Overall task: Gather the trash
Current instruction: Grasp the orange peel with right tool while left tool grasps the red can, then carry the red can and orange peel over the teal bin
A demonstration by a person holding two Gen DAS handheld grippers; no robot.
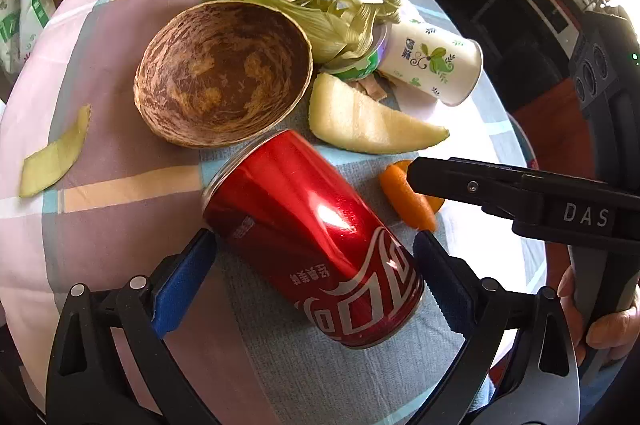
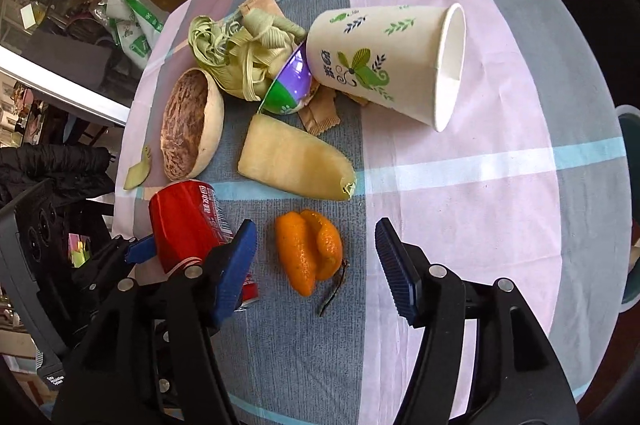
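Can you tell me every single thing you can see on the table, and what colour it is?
crushed metal soda can: one, red, nearest, between the left gripper's pads
curled orange peel: one, orange, ahead of the right gripper
coconut shell half: one, brown, lying open beyond the can
melon rind wedge: one, pale yellow, mid-table
small rind strip: one, yellow-green, beside the shell
paper cup: one, white with green leaves, on its side
corn husks: a bundle, pale green, far side
checked tablecloth: one, pink, grey, blue
left gripper: black, blue pads
right gripper: black, blue pads, open
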